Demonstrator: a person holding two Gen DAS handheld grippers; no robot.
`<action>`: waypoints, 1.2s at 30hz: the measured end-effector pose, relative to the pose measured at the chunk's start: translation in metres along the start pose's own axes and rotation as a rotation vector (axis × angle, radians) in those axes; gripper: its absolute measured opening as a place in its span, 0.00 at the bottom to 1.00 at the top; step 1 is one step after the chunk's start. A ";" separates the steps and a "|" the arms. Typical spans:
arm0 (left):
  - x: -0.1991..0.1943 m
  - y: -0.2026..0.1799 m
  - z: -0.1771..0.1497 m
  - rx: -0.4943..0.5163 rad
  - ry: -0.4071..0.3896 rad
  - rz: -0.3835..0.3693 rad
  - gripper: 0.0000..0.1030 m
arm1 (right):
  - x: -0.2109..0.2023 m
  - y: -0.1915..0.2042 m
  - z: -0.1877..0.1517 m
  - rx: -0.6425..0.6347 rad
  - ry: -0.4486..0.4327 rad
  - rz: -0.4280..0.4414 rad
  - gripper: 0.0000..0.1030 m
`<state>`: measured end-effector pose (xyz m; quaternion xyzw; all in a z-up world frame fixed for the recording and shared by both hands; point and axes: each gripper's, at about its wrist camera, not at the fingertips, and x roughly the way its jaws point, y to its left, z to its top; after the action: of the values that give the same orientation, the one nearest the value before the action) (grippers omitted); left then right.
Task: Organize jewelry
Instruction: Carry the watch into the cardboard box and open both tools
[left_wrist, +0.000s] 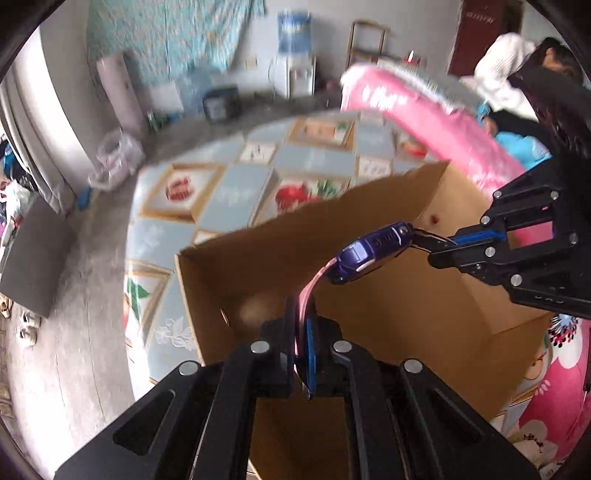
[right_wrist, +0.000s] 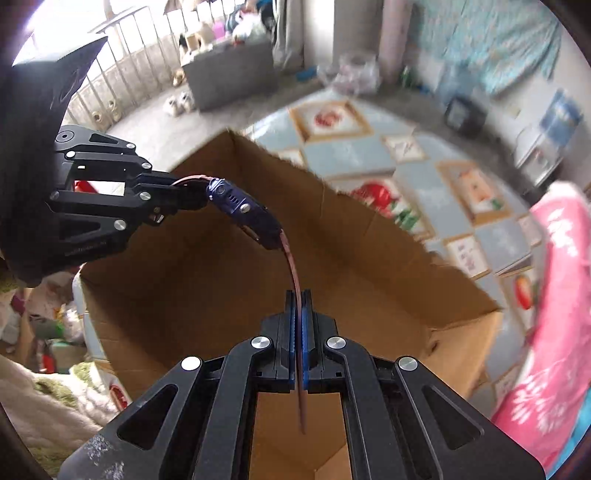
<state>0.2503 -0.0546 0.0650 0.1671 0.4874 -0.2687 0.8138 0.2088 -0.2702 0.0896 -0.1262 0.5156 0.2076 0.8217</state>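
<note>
A pink strap is clamped by the left gripper (left_wrist: 301, 354) fingers at lower centre; the dark blue plastic watch (left_wrist: 369, 251) is held over the open cardboard box (left_wrist: 229, 266), its other strap pinched by the right gripper (right_wrist: 300, 332) fingers

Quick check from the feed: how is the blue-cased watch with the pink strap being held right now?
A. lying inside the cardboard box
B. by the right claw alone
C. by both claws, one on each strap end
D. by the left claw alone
C: the left claw and the right claw each pinch one end of the pink strap, and the blue-cased watch hangs between them above the open brown cardboard box.
</note>
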 end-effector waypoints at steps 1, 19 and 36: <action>0.011 0.004 0.002 0.000 0.033 0.004 0.05 | 0.012 -0.008 0.005 0.014 0.033 0.019 0.01; -0.020 0.013 0.007 0.029 -0.042 0.078 0.49 | 0.034 -0.022 0.003 0.109 0.123 0.075 0.28; -0.066 0.030 -0.106 -0.218 -0.266 0.048 0.74 | 0.144 0.009 0.049 0.148 0.317 0.136 0.34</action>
<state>0.1684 0.0437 0.0737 0.0524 0.3975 -0.2144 0.8907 0.2982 -0.2109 -0.0183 -0.0614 0.6599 0.2017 0.7212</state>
